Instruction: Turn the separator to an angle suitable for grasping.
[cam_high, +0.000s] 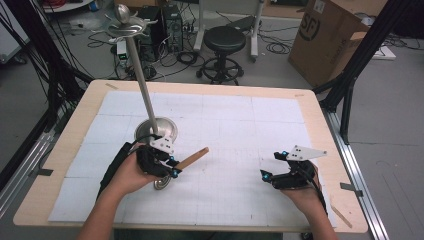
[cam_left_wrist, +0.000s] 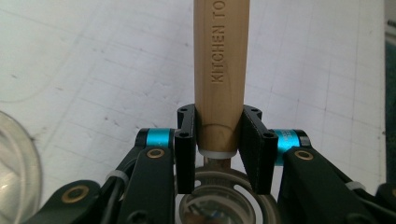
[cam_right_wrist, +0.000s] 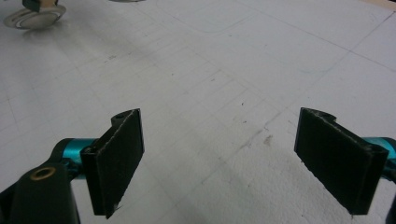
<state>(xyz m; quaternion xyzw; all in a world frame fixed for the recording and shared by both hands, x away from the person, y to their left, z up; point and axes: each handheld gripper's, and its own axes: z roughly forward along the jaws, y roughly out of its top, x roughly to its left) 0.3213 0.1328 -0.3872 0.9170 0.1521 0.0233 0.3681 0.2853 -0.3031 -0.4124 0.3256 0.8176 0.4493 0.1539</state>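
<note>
A kitchen tool with a pale wooden handle and a round metal head (cam_high: 191, 160) is clamped between the jaws of the left gripper (cam_high: 174, 167), near the front left part of the white gridded mat (cam_high: 235, 130) that covers the light wooden table (cam_high: 320, 107). In the left gripper view, the wooden handle (cam_left_wrist: 219, 70) is seen running straight up between the two black pads (cam_left_wrist: 185, 140), which are pressed against its lower end on both sides; stamped letters are read along the wood. Below the pads, the metal ring of the tool's head (cam_left_wrist: 219, 179) is seen. In the high view, the handle is tilted up and to the right, and the round metal head (cam_high: 161, 184) is found just below the gripper, close to the mat; whether it is touching the mat cannot be told.

Just behind the left gripper, a tall metal stand with a round base and a slim pole (cam_high: 145, 95) is placed on the mat.

The right gripper (cam_high: 272, 167) is held low over the mat's right part, well apart from the tool. Its jaws are spread wide, and nothing is held between its black pads (cam_right_wrist: 119, 158); bare mat is seen in the gap.
</note>
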